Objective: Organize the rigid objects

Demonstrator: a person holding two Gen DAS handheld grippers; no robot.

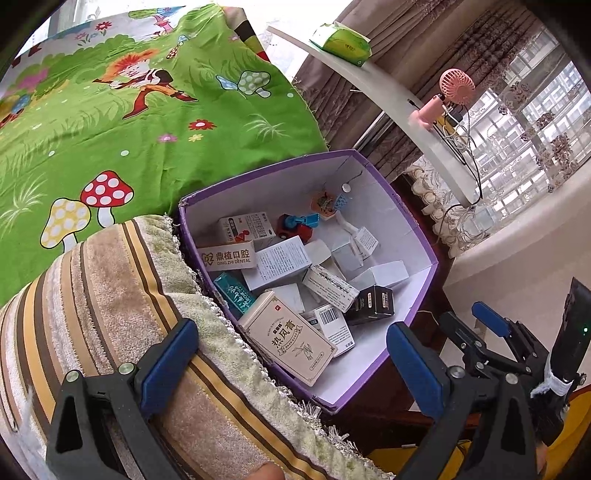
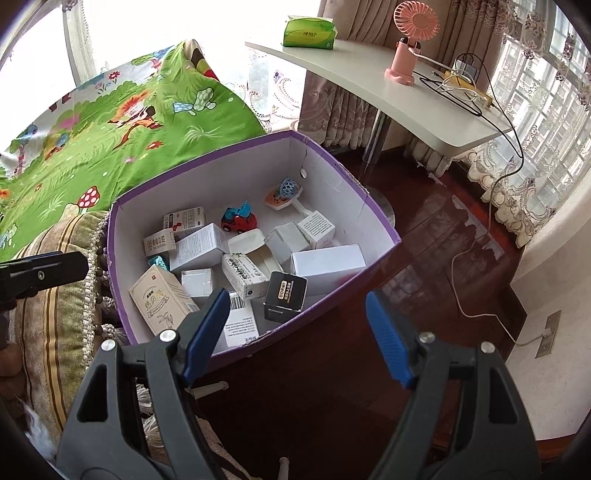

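A purple cardboard box (image 1: 384,221) (image 2: 221,184) with a white inside stands open between a cushion and the floor. It holds several small cartons, among them a beige carton (image 1: 291,339) (image 2: 162,299) and a black carton (image 1: 373,304) (image 2: 286,295), plus a red and blue toy car (image 1: 295,225) (image 2: 240,219). My left gripper (image 1: 295,369) hovers open over the box's near corner and the cushion, holding nothing. My right gripper (image 2: 297,336) is open and empty above the box's near rim and the floor; it also shows in the left wrist view (image 1: 472,325).
A striped cushion (image 1: 110,295) presses against the box's left side, with a green cartoon sheet (image 1: 129,110) behind it. A white desk (image 2: 369,85) carries a pink fan (image 2: 410,40), a tissue pack (image 2: 310,33) and cables. Dark wood floor (image 2: 443,240) lies to the right, crossed by a white cord.
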